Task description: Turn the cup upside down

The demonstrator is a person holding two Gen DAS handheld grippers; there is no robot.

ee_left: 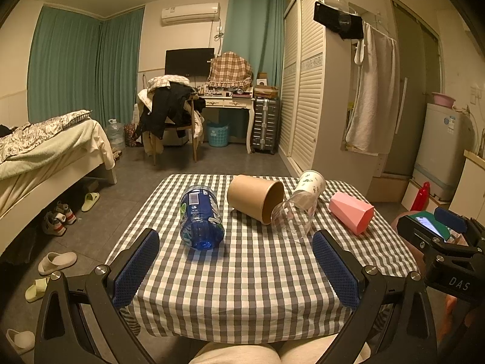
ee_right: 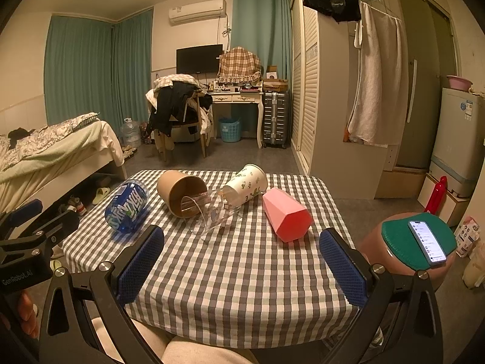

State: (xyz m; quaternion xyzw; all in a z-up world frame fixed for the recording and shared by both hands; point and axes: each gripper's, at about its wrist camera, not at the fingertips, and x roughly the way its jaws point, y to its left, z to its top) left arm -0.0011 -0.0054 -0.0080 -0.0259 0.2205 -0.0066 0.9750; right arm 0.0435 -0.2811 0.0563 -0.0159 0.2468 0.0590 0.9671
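Five light, thin-walled cups lie tipped on the checked counter (ee_left: 242,273), the pink cup (ee_right: 286,215) nearest the spread, empty right tool (ee_right: 242,261), best gripped gently mid-body.

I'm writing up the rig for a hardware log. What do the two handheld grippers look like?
Both match. The left gripper and right gripper have black angular frames with triangular cut-outs and silver bolts. Each finger carries a flat blue pad with a mesh texture. White lettering reads "DAS" on the right gripper's body and "GenRobot.AI" on the left's. No cables show.
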